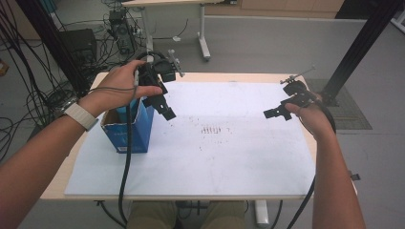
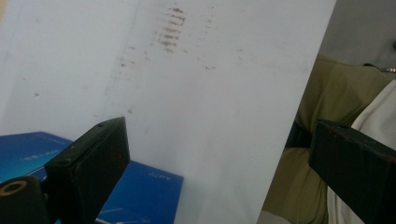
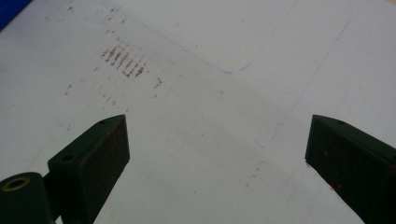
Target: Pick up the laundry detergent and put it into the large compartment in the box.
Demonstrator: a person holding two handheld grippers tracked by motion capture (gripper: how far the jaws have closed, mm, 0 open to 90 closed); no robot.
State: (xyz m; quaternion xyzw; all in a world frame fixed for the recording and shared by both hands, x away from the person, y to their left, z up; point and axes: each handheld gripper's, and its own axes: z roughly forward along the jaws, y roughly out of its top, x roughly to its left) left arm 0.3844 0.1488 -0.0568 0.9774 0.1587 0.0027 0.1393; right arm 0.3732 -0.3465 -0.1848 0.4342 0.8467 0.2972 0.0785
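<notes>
The left gripper [image 1: 162, 102] hangs left of centre in the high view, just above and to the right of the open top of the blue box [image 1: 136, 131]. Its jaws stand wide apart with nothing between them; in the left gripper view the box [image 2: 140, 191] lies at the lower left, below the near jaw, with the white board [image 2: 210, 93] spreading beyond. The right gripper [image 1: 277, 113] hovers at the right of the high view over the board [image 1: 229, 157], well apart from the box, jaws also spread and empty; its own view looks down on the bare board [image 3: 210, 116] and a patch of brown marks [image 3: 123, 60] at the upper left.

The box stands upright near the board's left edge, its top flaps open. What is inside cannot be told.

I judge the step to be the approach to the box, with no grasp made yet. The next move likely calls for lowering the left gripper onto the box's rim or into its opening and then closing, while the right comes across to steady the box so it does not tip.
</notes>
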